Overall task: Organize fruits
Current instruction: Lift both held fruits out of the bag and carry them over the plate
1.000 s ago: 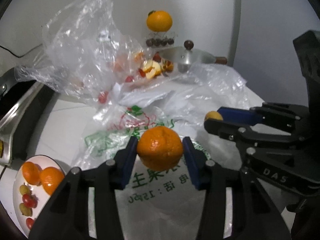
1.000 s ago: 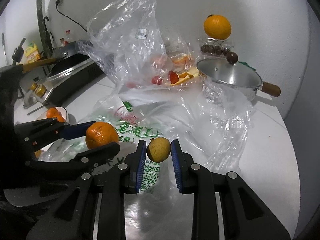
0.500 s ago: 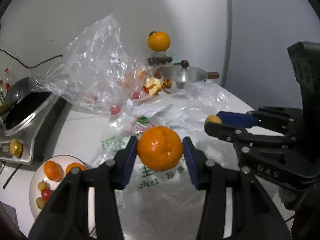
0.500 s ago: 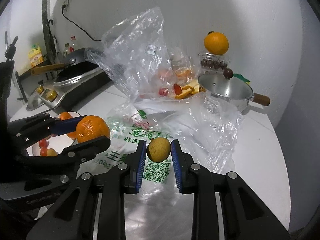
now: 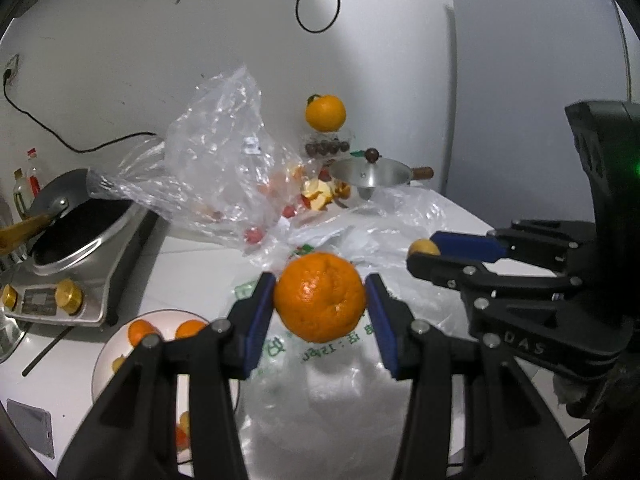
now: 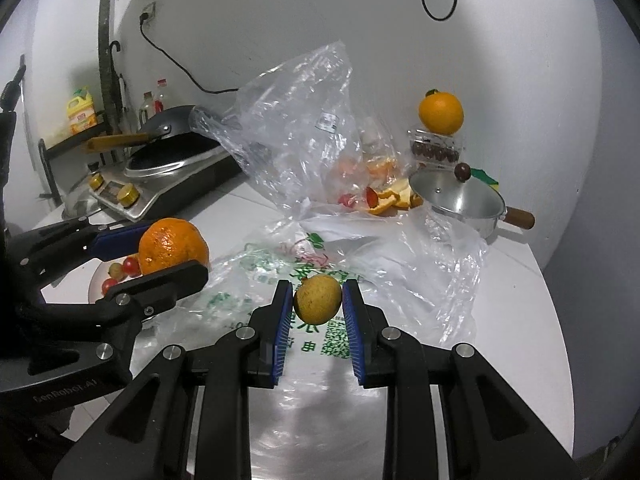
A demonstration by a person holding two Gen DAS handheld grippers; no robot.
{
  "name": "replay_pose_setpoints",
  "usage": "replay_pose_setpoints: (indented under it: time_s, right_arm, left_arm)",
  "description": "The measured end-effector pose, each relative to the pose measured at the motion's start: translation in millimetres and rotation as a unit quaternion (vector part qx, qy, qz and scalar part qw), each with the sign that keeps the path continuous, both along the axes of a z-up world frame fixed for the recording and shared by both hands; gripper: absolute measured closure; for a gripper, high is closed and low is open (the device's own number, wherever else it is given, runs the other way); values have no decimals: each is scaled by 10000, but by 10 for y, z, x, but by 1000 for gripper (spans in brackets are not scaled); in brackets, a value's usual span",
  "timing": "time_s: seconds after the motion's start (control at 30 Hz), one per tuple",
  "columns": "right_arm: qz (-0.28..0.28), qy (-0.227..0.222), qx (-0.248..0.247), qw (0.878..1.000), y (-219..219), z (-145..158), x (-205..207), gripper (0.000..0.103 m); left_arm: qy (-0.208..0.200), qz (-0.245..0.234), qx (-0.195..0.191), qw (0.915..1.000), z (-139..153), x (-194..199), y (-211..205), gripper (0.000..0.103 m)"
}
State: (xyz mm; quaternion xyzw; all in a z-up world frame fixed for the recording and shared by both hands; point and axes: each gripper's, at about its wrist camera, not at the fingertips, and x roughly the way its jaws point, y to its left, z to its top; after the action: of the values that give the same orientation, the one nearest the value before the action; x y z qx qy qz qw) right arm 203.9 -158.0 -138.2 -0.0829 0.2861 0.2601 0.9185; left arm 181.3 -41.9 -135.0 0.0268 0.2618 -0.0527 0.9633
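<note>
My left gripper is shut on an orange mandarin and holds it in the air above a printed plastic bag. My right gripper is shut on a small yellow-brown fruit, also held above the bag. Each gripper shows in the other's view: the mandarin at left, the small fruit at right. A white plate with mandarins and small fruits sits low on the left, partly hidden by my left fingers.
A clear bag with fruit and peels stands behind. An orange sits on a box of dark fruits by the wall. A steel lidded pot is at the back right. A stove with a wok stands left.
Both grippers have risen and pulled back with their fruits still held. More of the wall, stove and plate has come into view.
</note>
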Motion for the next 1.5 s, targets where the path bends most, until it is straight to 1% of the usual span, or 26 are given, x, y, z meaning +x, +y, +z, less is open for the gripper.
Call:
replay_pose_setpoints:
  time_s: [0.3,0.77,1.1,1.5]
  right_arm:
    - [57,-150,-46,9999,236,71,-221,76]
    - [296,-295,-239,9988,737,128,-448,76]
    - [559,-251,-381,9974,1079,69,-513,76]
    - [829,-48,-582,9948,1474,-127,-483,76]
  left_arm:
    - [-190,55,-36,9998,83,-265,225,56]
    - [-323,278,-181,9989,75,-571,676,56]
    - [-281,524,-309,9977,-45,-618,1074,56]
    - [-94,785,-340,9963,-273,-647,1439,56]
